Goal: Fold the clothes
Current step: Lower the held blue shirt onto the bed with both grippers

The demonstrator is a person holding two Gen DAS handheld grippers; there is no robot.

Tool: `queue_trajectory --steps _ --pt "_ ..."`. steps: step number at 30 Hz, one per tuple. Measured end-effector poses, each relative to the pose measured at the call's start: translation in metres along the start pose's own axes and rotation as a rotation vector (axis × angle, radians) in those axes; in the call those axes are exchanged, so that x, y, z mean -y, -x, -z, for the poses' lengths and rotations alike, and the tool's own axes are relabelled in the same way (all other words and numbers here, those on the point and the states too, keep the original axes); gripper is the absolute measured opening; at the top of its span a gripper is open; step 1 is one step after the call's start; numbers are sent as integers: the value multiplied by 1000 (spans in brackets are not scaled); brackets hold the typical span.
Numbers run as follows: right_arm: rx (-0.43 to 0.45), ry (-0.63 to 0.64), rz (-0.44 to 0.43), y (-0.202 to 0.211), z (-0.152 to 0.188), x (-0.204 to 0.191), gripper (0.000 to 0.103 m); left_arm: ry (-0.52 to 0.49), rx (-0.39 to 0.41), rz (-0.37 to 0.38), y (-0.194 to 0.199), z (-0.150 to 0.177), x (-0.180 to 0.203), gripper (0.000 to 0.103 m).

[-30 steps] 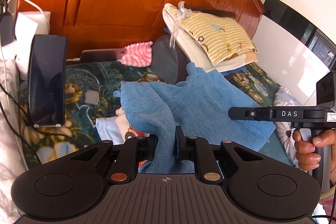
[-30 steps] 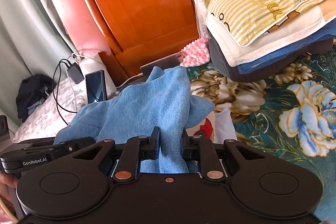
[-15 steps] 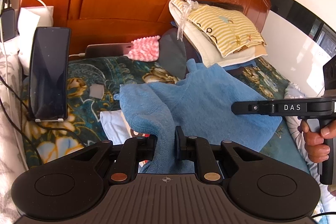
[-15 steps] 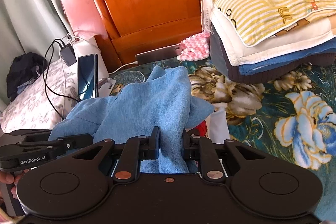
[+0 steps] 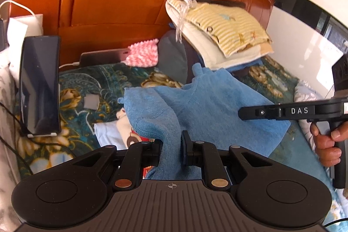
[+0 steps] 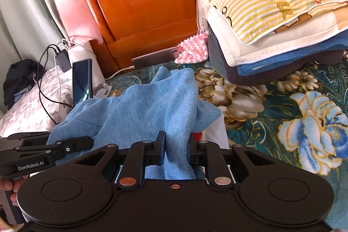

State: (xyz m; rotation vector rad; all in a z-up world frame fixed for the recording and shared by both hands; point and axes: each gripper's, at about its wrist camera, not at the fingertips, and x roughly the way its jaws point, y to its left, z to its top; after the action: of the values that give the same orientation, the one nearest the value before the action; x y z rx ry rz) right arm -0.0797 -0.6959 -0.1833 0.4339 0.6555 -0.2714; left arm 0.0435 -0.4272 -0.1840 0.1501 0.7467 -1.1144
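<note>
Blue fleece garment [image 5: 208, 101] fills the frame's middle, pinched at bottom centre by both the left gripper [image 5: 171, 147] and the right gripper [image 6: 177, 145].

right tool [image 5: 245, 113]: "DAS" | left tool [image 6: 87, 142]: "GenRobot.AI"

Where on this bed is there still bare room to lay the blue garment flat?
Bare floral bedspread lies right of the blue garment, in front of the folded stack. It is crowded toward the headboard: upright phone, cables, pink knit. White clothing lies under the garment.
</note>
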Motion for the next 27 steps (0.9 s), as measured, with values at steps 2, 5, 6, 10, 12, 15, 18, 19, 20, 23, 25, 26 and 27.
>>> queue_trajectory --steps 2,5,6,10,12,15,18,19,20,23,25,26,27 --pt "-14 -6 7 -6 4 3 18 4 -7 -1 -3 3 -1 13" --pt "-20 -15 7 -10 9 7 18 2 -14 -4 -6 6 -2 13" --pt "-19 -19 5 -11 9 9 18 2 -16 -5 -7 6 -3 14" --pt "-31 -31 11 -16 12 13 18 12 -32 -14 -13 10 -6 16" --pt "-34 -39 13 -18 13 14 18 18 -33 -15 -14 11 -9 21" --pt "-38 -51 16 -21 15 16 19 26 -33 -17 -14 12 -13 26" --pt "-42 -63 20 -24 17 18 20 36 -31 -19 -12 10 -15 33" --pt "-44 -65 23 -25 17 19 22 42 -28 -17 -10 9 -17 33" --pt "-47 -66 29 -25 17 18 24 49 -25 -13 -8 8 -18 33" --pt "-48 -67 46 -23 15 18 29 45 2 -32 3 1 -20 32" --pt "-35 -69 62 -18 12 18 32 44 19 -37 10 -4 -22 32" --pt "-28 -70 69 -16 11 18 32 45 27 -33 14 -7 -22 33" --pt "-17 -70 75 -13 9 18 33 41 36 -31 18 -10 -21 34"
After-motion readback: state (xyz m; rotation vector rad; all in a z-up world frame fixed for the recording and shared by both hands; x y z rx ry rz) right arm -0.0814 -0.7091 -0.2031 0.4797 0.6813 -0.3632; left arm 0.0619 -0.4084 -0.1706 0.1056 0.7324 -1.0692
